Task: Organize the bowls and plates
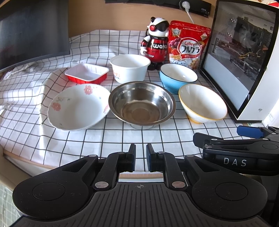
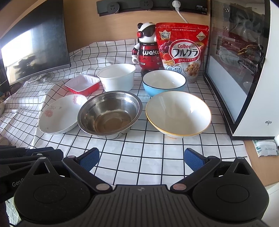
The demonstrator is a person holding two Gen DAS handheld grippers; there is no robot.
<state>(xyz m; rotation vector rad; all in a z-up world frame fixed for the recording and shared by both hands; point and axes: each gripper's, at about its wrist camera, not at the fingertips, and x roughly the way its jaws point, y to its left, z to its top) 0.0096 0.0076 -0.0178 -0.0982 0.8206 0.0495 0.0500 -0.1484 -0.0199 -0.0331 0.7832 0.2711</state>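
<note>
Left tool: fingers nearly together, narrow gap between the blue pads, nothing between them; it hangs above the near edge of the table, which is covered with a white cloth with a black grid. Right tool: fingers spread wide, empty, also over the near part of the cloth. In the left wrist view the right tool shows at the right edge, just beside the left one.

Near row, left to right:
- flowered bowl, white with pink flowers, tilted, its right rim touching or just under the rim of the next
- steel bowl, upright, in the middle, straight ahead of the left tool
- yellow-rimmed bowl, white inside, tipped toward the near side, ahead of the right tool and slightly to its right

Far row, left to right:
- red tray, square, white inside
- white tub, round, with red print on its side
- blue bowl, white inside with a dark rim, just behind the yellow-rimmed bowl; cannot tell whether they touch

All six are empty and none is stacked.

Behind the far row: a red and black robot toy and a red cereal bag standing side by side. Far left: a dark monitor. Right edge: a white computer case with a glass side. A power strip is on the wall
</note>
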